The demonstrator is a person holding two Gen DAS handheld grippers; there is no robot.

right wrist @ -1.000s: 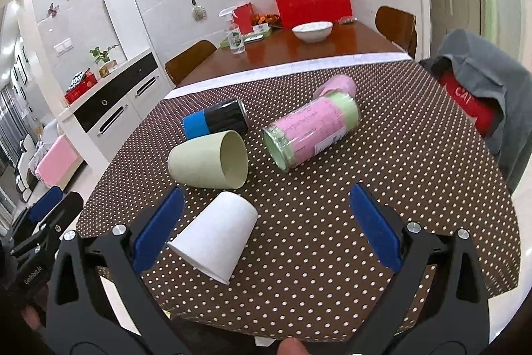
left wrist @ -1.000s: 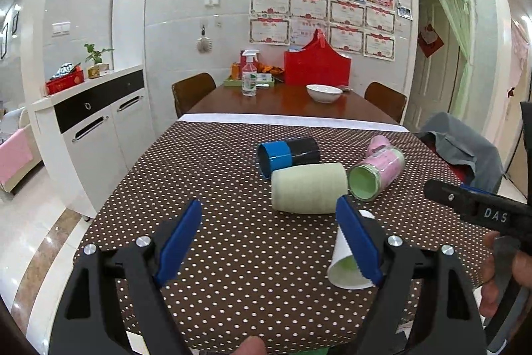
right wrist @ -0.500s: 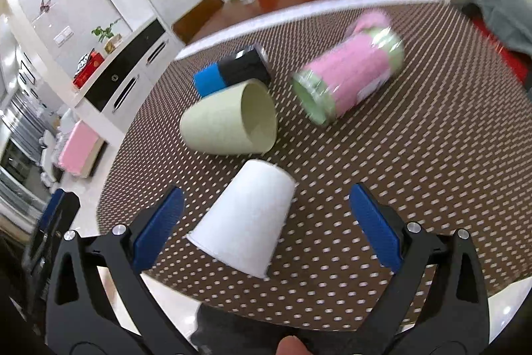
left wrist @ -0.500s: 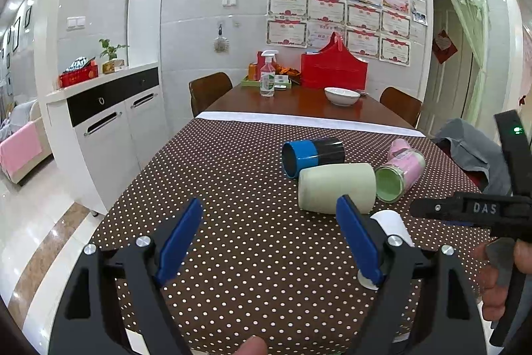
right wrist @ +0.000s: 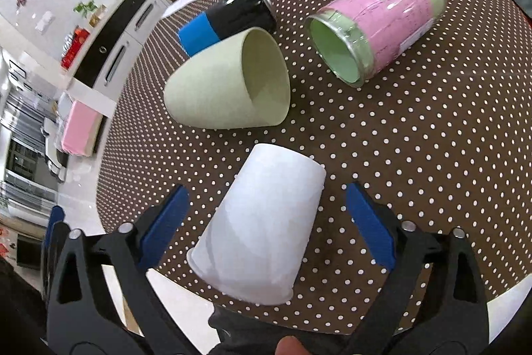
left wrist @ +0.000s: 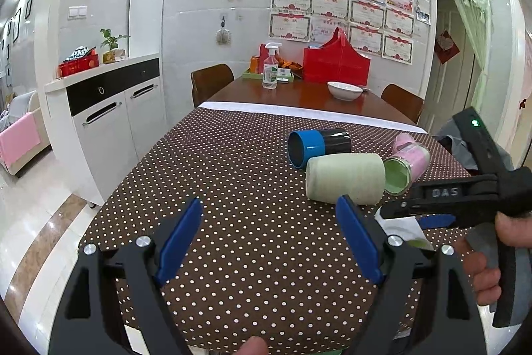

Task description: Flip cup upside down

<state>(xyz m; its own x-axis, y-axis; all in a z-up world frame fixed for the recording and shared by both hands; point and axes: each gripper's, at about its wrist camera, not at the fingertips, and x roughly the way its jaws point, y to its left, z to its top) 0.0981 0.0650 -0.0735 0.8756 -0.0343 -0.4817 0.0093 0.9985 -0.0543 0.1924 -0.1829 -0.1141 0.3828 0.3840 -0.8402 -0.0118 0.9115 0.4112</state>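
Brown polka-dot cloth (right wrist: 415,155) covers the near end of the table, and I take the pale green cup (right wrist: 229,85) on it as my landmark. It lies on its side. Just behind it lies a blue-and-black cup (right wrist: 229,19), and to its right a pink-labelled jar (right wrist: 382,29), also on its side. In front of it the white paper cup (right wrist: 262,222) lies on its side too, narrow base towards the green cup (apart from it), wide rim at the table edge. My right gripper (right wrist: 266,222) spreads wide around that cup, blue pads clear of its walls. My left gripper (left wrist: 269,238) hangs wide over bare cloth, holding nothing.
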